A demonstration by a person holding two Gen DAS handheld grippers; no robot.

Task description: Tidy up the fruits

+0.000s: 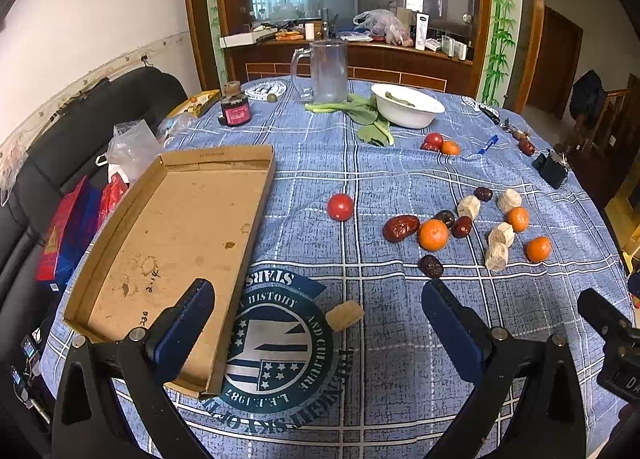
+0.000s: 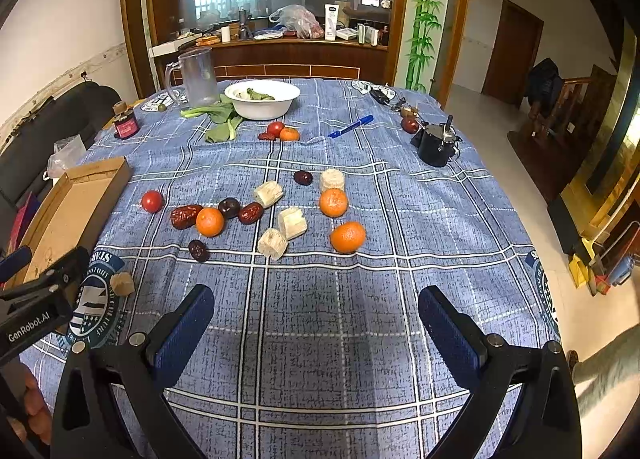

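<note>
Both grippers hang above the near edge of the table with their fingers spread wide and nothing between them: the left gripper (image 1: 318, 307) sits over the printed emblem on the blue checked tablecloth (image 2: 340, 319), the right gripper (image 2: 316, 311) over bare cloth, and neither touches any fruit. This looks like the start of the job, since the cardboard tray (image 1: 180, 227) on the left side holds nothing, and the fruit lies loose on the cloth to its right. The tray is probably there as the place to gather things, which would explain why the left gripper waits right beside its near corner. Its long axis runs from the near edge away toward the far side of the table, slightly angled, with the open top up. A lone tomato (image 1: 340, 206) lies nearest the tray, apart from the rest. Further right is a cluster: three small oranges, the nearest to the tray (image 1: 433, 234) touching a wrinkled red date (image 1: 401, 228) whose long axis runs roughly left to right, plus darker dates and pale cut chunks, possibly sugar cane. One tan chunk (image 1: 345, 315) lies alone just ahead of the left gripper. Another tomato and orange sit near a white bowl (image 2: 262, 99) at the far side.
</note>
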